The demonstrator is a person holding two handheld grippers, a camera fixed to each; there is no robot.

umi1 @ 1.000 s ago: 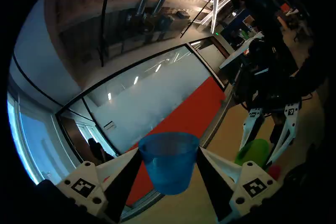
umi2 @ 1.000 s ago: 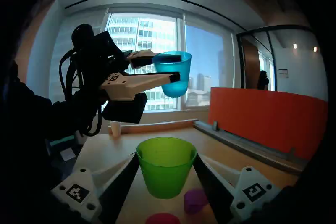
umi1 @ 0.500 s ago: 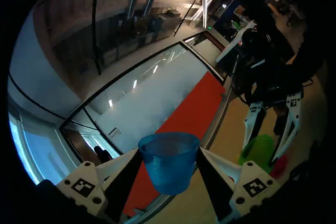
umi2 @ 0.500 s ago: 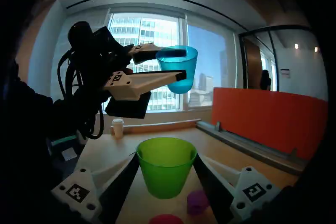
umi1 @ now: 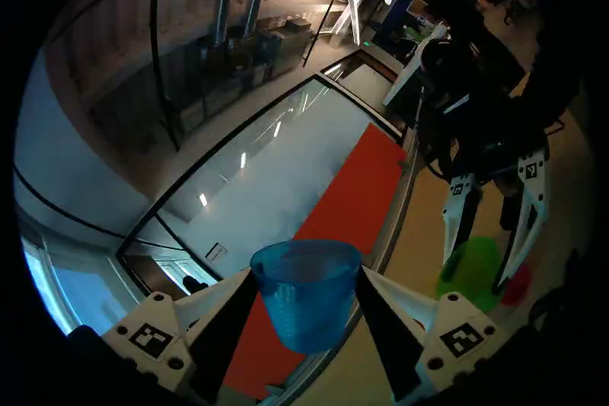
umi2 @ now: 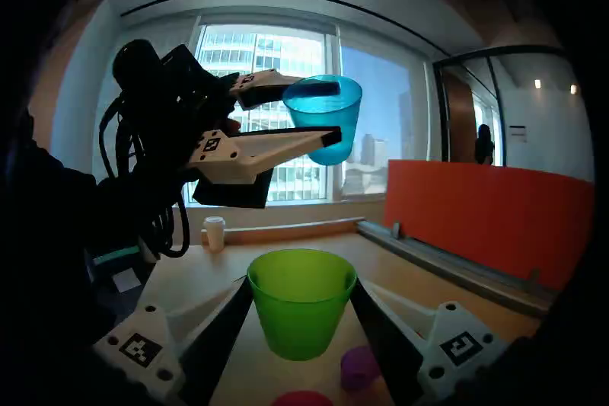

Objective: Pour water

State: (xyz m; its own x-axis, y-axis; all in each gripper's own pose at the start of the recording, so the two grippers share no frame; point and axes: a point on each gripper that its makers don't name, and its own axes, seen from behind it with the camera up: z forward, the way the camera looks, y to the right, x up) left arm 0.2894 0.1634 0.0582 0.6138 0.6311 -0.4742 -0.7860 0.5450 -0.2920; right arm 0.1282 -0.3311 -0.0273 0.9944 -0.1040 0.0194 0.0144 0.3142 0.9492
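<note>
Blue cup (umi1: pixel 306 295) translucent, maybe slightly tilted; green cup (umi2: pixel 301 303) opaque, upright.

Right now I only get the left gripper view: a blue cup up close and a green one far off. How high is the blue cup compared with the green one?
Observer: In the right gripper view, the left tool holds the blue cup up in the air. It is well above the rim of the green cup and apart from it.
Operator: Is anything standing near the green cup?
Observer: Yes, a small purple cup stands on the wooden table, just right of and below the green cup in that view.
Operator: And farther back?
Observer: A white cup stands near the table's far edge, below the window.
</note>
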